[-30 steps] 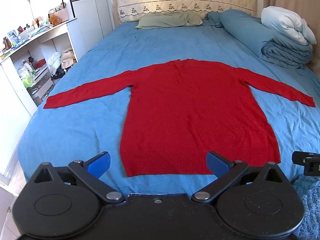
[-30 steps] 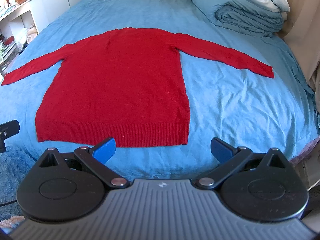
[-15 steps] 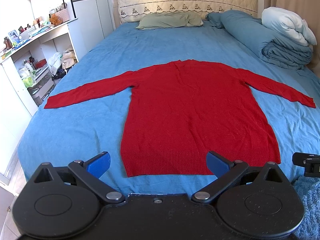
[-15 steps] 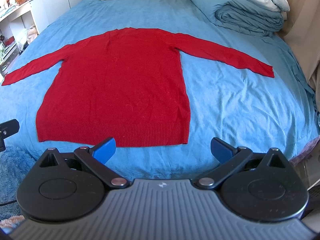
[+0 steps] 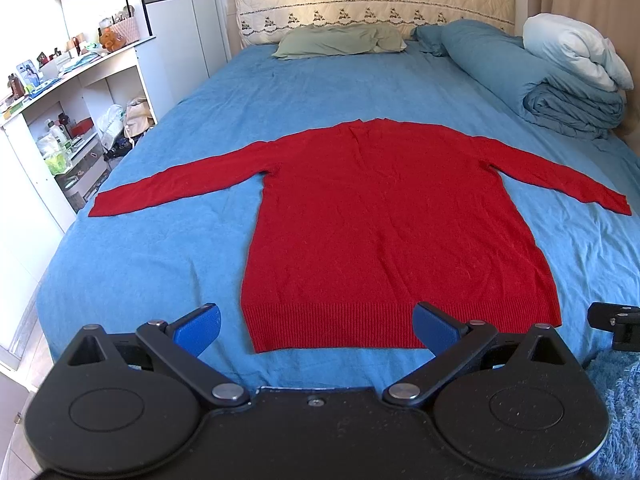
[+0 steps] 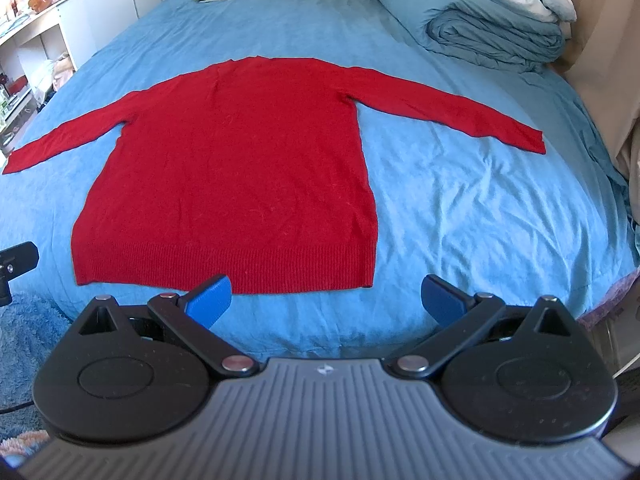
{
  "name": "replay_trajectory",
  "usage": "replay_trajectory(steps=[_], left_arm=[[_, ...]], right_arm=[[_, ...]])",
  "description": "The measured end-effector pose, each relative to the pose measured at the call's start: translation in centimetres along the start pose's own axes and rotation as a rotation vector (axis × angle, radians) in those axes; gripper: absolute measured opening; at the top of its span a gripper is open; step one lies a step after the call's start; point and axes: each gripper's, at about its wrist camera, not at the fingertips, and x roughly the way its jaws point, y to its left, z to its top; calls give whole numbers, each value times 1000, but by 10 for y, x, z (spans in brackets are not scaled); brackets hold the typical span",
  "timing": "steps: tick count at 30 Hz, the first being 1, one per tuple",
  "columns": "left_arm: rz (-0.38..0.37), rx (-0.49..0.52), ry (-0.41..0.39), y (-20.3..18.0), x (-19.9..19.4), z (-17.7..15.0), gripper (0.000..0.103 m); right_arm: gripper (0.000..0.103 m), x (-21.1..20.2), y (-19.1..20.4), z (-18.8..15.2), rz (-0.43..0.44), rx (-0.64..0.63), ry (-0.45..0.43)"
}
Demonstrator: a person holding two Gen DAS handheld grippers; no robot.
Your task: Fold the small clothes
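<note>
Left wrist view: a red knit sweater [image 5: 384,232] lies flat in the middle of the bed [image 5: 152,256], sleeves spread toward both side edges, ribbed hem near the foot edge. The left gripper [image 5: 316,328] hovers at that edge, its blue pads [image 5: 198,328] spread wide, grasping nothing.

Right wrist view: the sweater [image 6: 240,168] looks smooth and fuzzy on the wrinkled blue sheet [image 6: 460,200]. The right gripper [image 6: 326,300] is likewise released, with its fingers [image 6: 442,300] apart above the foot edge. A rolled duvet [image 6: 492,36] sits at the far right corner.
</note>
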Motion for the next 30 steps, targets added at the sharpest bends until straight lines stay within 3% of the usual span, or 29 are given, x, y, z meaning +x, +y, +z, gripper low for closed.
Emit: replay_trajectory(steps=[10,18,24,30], left_arm=[[15,8,-20,-2,-4,8,103],[-49,66,-195,-32,3,85,103],[-107,122,-269,-78,52,155,103],[-200,157,-215,-133,137,212,103]], right_arm=[[103,-9,-4,6,1,13,-29],[103,-12,-43,59,-41,92,-152],[103,22,-97,109,-140,172,-227],[103,91,-163,153,-215,275,-227]])
